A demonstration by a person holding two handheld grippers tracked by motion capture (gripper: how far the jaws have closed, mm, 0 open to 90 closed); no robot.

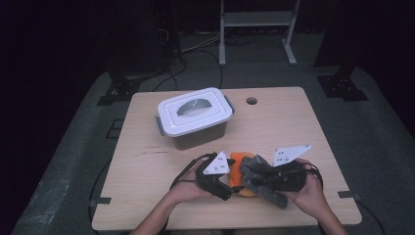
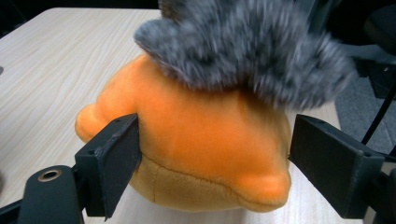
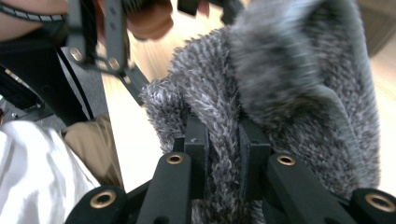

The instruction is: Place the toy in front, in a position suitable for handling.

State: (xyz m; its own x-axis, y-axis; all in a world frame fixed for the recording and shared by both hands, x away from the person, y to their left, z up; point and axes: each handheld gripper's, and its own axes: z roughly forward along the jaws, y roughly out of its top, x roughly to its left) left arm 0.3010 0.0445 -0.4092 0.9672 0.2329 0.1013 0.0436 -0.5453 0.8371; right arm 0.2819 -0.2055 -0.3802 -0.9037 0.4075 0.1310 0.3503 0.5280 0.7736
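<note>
We count one lidded plastic box [image 1: 195, 117], one orange plush toy [image 1: 238, 161], one grey fuzzy plush piece [image 1: 259, 180] and two grippers on the light wood tabletop [image 1: 288, 122]. Left to right: the box sits at back left, white lid on with grey side latches and a clear recessed handle; we can't tell what is inside through the dark walls. In front of it, near the tabletop's front edge, the left gripper [image 1: 226, 183] sits in the person's left hand [image 1: 188, 190]; its jaws stand wide on either side of the orange plush toy [image 2: 205, 140], left pad touching or just about touching the flank, right pad a little off it, so no firm grip that we can see. The toy rests on the tabletop between the two grippers. The grey fuzzy plush piece [image 2: 243, 46] lies over the toy's top. The right gripper [image 1: 266, 178], in the right hand [image 1: 311, 196], has its jaws pinched tight on a fold of the grey fuzzy plush piece [image 3: 280, 93].
</note>
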